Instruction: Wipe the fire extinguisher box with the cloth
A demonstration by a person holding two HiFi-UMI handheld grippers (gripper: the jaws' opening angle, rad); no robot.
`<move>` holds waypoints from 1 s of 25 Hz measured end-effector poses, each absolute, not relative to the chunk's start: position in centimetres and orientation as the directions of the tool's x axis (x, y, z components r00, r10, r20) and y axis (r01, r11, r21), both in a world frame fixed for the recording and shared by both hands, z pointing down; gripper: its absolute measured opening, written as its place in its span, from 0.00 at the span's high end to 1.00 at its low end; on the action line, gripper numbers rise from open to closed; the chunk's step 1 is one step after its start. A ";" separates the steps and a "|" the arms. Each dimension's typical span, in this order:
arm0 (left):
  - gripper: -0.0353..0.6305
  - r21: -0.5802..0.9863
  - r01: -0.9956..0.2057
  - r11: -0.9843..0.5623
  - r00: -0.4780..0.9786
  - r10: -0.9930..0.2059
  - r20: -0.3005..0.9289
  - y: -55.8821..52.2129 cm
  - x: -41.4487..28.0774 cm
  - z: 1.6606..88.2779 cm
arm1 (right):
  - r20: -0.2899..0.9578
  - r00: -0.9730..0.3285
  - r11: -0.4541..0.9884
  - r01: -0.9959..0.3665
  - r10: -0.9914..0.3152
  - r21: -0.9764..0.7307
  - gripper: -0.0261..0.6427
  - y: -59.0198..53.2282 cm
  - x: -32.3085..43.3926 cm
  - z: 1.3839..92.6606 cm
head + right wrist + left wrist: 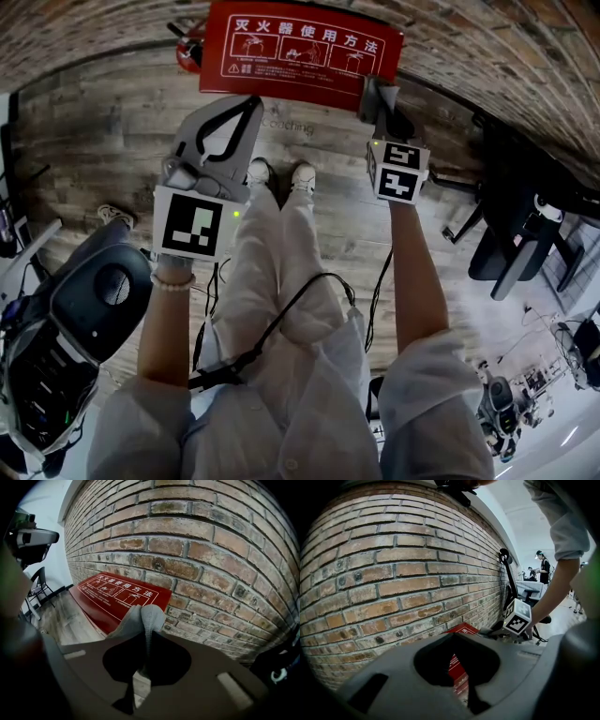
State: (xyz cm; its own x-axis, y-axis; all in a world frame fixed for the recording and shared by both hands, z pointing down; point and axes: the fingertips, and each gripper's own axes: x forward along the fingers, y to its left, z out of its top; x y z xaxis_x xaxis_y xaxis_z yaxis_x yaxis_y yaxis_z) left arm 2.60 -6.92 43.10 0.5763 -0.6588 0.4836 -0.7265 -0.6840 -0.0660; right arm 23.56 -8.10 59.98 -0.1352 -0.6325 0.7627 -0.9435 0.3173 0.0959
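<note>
The red fire extinguisher box with white print on its lid stands on the floor against the brick wall. My right gripper is shut on a folded grey cloth at the box's right end. In the right gripper view the cloth sticks out past the gripper, just short of the box lid. My left gripper hovers by the box's front edge, shut with nothing in it. Through the left gripper a strip of the red box shows.
The brick wall runs behind the box. A black office chair stands to the right and a dark grey machine to the left. The person's white shoes are on the wooden floor just before the box. A black cable hangs at the legs.
</note>
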 end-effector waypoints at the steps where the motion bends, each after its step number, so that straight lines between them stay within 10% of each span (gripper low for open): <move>1: 0.95 -0.068 -0.726 -0.684 0.576 -0.659 0.484 -6.9 2.6 43.1 | 0.763 -0.131 0.313 -0.945 -0.633 0.098 0.92 -8.1 23.8 60.1; 25: 0.95 -0.145 -0.712 -0.687 0.578 -0.691 0.434 -5.5 -1.4 32.6 | 0.644 -0.192 0.267 -0.964 -0.740 0.019 0.92 -6.7 19.9 45.2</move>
State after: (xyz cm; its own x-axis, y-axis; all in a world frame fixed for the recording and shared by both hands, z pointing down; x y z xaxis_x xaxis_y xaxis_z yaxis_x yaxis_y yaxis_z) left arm -1.36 -5.46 32.60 0.5784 -0.6909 0.4337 -0.7119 -0.6871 -0.1452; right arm 19.90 -6.69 45.24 -0.1925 -0.7404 0.6441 -0.9635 0.2669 0.0189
